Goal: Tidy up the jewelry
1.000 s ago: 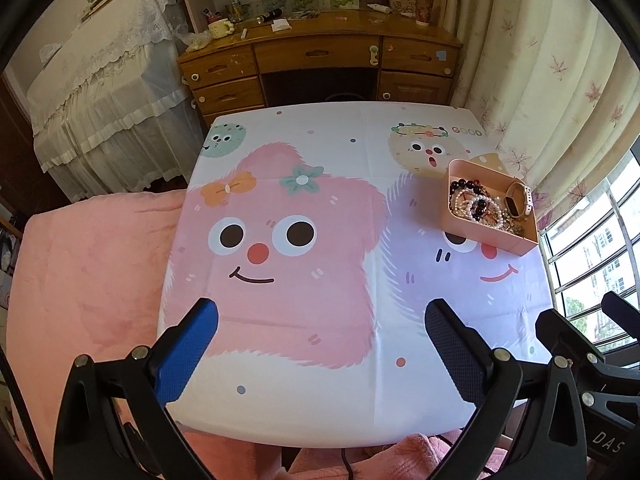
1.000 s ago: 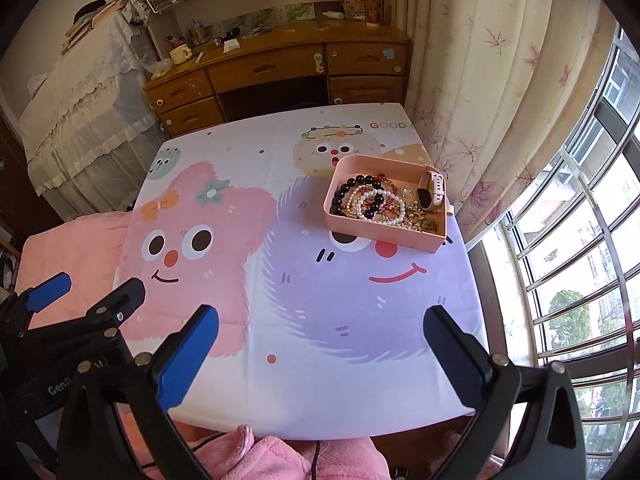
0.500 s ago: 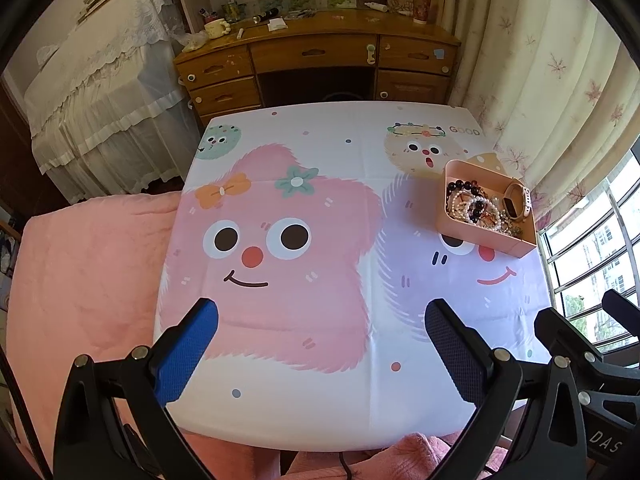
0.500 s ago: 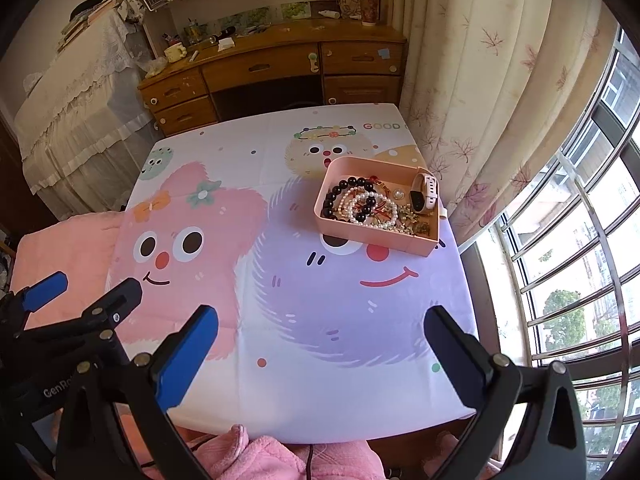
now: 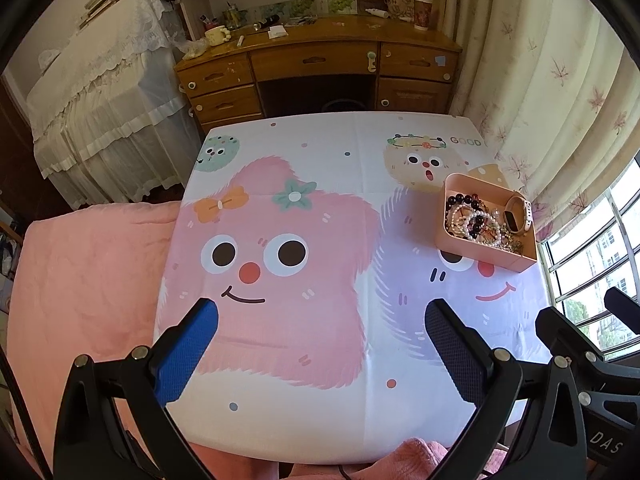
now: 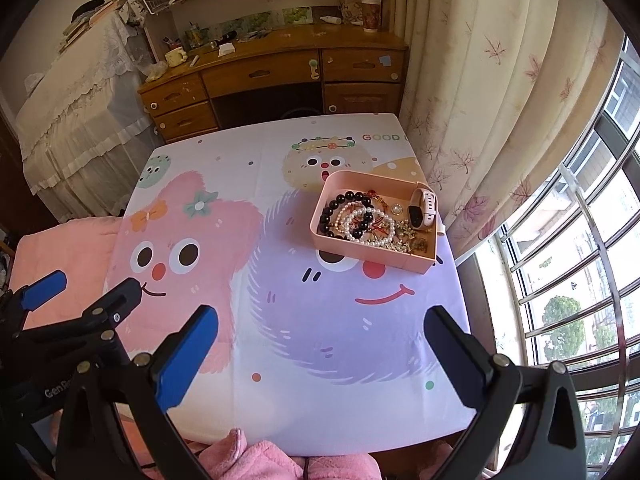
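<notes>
A pink tray [image 6: 362, 254] sits at the right side of the table, near the curtain; it also shows in the left wrist view [image 5: 472, 254]. It holds a black bead bracelet [image 6: 334, 210], a pearl bracelet [image 6: 360, 224], gold chains [image 6: 408, 236] and a pink smartwatch [image 6: 422, 206]. My left gripper [image 5: 320, 320] is open and empty above the table's near edge. My right gripper [image 6: 320, 328] is open and empty, near and below the tray.
The table wears a cartoon cloth [image 5: 280, 280]. A pink blanket [image 5: 80, 280] lies to the left. A wooden desk [image 5: 316, 68] stands behind, a curtain [image 6: 480, 100] and window [image 6: 580, 280] to the right.
Both grippers have drawn back and up a little, so the table and tray sit slightly farther. The jaws stay open and empty.
</notes>
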Motion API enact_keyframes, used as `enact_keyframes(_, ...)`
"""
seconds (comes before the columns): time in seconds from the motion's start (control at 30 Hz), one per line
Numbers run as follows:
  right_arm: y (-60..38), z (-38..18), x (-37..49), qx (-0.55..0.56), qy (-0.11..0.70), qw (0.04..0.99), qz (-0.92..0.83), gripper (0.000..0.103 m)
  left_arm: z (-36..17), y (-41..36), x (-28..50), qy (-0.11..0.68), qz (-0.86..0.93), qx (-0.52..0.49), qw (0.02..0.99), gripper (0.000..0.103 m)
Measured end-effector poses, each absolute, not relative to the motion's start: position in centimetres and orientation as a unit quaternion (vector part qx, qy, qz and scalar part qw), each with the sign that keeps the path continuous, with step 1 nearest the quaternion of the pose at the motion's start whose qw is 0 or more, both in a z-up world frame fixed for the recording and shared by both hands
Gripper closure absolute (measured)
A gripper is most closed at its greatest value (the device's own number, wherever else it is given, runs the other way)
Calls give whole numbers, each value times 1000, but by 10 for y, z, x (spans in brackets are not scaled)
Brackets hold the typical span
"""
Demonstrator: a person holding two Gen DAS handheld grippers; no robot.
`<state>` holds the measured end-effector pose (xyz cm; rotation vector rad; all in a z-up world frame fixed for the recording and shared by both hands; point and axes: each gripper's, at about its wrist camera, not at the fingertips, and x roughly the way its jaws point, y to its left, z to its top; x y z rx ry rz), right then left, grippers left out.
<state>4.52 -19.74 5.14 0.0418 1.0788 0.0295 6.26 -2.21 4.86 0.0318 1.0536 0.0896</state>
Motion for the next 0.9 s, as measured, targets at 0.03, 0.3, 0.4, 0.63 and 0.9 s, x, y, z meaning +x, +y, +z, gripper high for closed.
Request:
enact_keyframes(0.03,-198,52,47,18,512,858,14,0,49,-22,64,501,44,15,864,1)
enact_keyframes(0.3,-199,53,53,11,513,858,9,0,52,-24,68,496,44,14,867,1)
enact_keyframes(0.4,-200,52,53,11,514,858,7,0,52,-24,69,497,44,15,866,1)
enact_keyframes(0.63,-199,53,51,10,516,857,1,0,52,-25,68,496,42,19,867,1)
enact_keyframes(0.9,-196,54,46,10,516,857,-9,0,53,-22,65,492,37,22,870,1)
